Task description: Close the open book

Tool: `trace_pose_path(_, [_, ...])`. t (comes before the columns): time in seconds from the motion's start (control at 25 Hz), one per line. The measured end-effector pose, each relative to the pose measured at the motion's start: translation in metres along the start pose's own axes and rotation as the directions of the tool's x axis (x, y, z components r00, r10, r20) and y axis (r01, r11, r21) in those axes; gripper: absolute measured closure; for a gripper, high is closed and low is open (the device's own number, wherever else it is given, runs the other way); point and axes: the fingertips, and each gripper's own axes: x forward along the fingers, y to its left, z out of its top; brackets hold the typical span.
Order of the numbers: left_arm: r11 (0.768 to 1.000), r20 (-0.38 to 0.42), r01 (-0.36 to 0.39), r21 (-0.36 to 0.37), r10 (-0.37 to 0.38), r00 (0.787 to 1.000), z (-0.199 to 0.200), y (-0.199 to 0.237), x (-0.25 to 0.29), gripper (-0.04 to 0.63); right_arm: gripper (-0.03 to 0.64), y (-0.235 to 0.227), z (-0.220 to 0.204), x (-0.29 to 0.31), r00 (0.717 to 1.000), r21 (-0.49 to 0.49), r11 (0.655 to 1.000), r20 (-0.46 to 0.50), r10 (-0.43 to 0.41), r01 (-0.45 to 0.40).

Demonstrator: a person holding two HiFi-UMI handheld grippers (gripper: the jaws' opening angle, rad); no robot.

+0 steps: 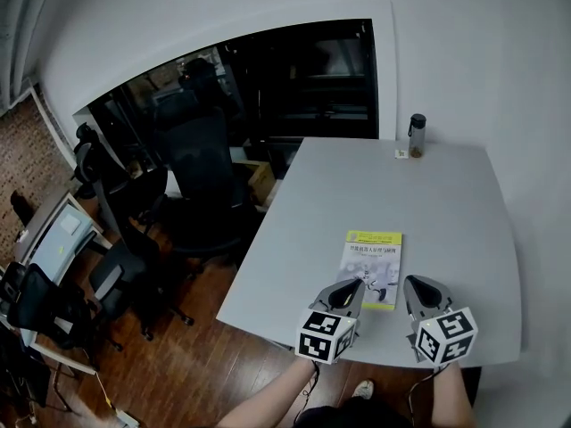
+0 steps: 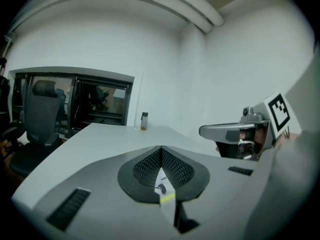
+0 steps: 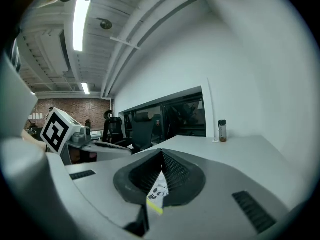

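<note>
The book (image 1: 375, 255) lies flat on the grey table (image 1: 446, 194) near its front edge, with a yellow-green and white cover facing up; it looks closed. My left gripper (image 1: 357, 283) hovers over the book's near left corner, jaws shut with nothing between them. My right gripper (image 1: 413, 283) sits just right of the book's near edge, also shut and empty. A sliver of the cover (image 2: 162, 188) shows below the closed jaws in the left gripper view, and likewise (image 3: 157, 193) in the right gripper view.
A dark-capped bottle (image 1: 416, 135) stands at the table's far edge beside a small tag. Black office chairs (image 1: 201, 185) stand on the wooden floor left of the table. A white wall runs along the right and back.
</note>
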Motion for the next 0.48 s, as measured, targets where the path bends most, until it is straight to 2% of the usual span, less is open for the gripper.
trace_pose_path(0.24, [0.999,0.040,0.043,0.027,-0.044,0.998,0.034,-0.009,-0.040,0.591,0.614,0.040,0.042,-0.023,0.996,-0.044,0.999,0.094,0.003,0.001])
trace_pose_path(0.48, [0.994,0.056,0.094,0.063,-0.098,0.994,0.044,-0.022,-0.088,0.591,0.614,0.088,0.061,-0.042,0.990,-0.086,0.996,0.136,0.029,-0.018])
